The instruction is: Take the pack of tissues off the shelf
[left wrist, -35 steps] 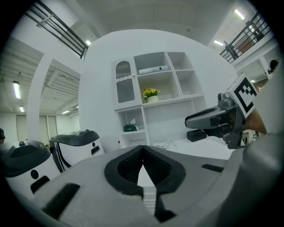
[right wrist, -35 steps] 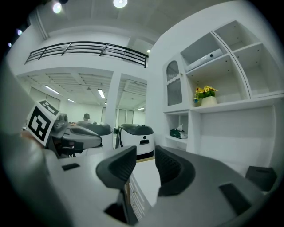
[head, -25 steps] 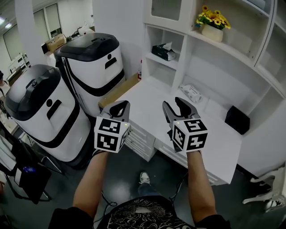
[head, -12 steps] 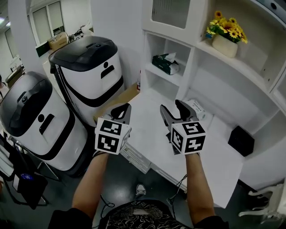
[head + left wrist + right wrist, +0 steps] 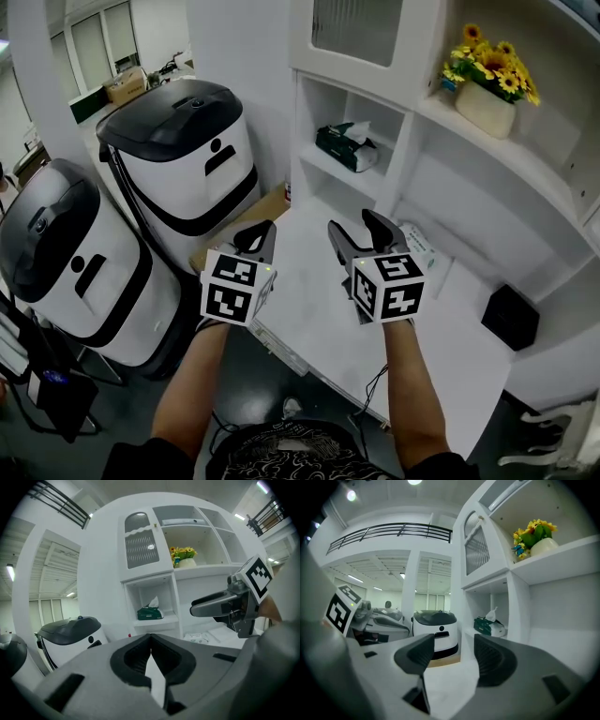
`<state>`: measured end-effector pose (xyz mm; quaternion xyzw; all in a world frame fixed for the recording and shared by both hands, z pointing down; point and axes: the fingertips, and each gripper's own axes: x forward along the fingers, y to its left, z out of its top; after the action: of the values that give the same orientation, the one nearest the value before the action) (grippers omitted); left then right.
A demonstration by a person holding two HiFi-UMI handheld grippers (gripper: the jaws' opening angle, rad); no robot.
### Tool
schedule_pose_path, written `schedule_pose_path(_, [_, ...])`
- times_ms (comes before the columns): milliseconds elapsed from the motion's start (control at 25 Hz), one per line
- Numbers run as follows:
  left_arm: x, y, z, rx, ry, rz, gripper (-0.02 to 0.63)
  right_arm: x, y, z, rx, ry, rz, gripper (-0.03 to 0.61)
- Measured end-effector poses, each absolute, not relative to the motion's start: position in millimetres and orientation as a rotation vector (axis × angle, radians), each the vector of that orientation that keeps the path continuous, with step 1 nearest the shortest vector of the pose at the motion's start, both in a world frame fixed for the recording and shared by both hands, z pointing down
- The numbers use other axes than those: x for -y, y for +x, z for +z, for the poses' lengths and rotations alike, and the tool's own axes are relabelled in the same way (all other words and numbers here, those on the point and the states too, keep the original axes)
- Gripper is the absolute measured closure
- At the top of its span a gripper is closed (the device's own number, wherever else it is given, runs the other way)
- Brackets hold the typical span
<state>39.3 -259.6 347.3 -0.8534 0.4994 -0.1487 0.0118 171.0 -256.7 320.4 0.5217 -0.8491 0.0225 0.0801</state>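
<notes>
The pack of tissues (image 5: 347, 147) is dark green with a white tissue poking out, and it lies on the shelf of a narrow cubby. It also shows in the left gripper view (image 5: 150, 613) and the right gripper view (image 5: 488, 626). My left gripper (image 5: 255, 234) hangs over the counter's near left corner, shut and empty, its tips meeting (image 5: 150, 639). My right gripper (image 5: 356, 228) is beside it over the counter, open with nothing between its jaws (image 5: 454, 651), which have just been opening. Both point at the cubby, well short of the pack.
A white counter (image 5: 309, 309) runs under the shelf unit. On it lie a flat white pack (image 5: 419, 246) and a black box (image 5: 510, 317). A pot of yellow flowers (image 5: 495, 80) stands on a higher shelf. Two white-and-black machines (image 5: 183, 141) (image 5: 56, 253) stand at the left.
Both grippers have moved forward over the counter toward the shelf unit, which now looks nearer. The right gripper's jaws stand wider apart than before. The left jaws stay together.
</notes>
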Motion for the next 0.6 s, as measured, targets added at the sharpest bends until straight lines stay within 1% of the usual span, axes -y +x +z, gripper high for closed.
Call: schedule_pose_path(600, [325.7, 54.4, 350.9, -1.491, -2.673, -0.463, 0.607, 318.2, 177.3, 320.6, 2.544, 1.603, 0.071, 0.325])
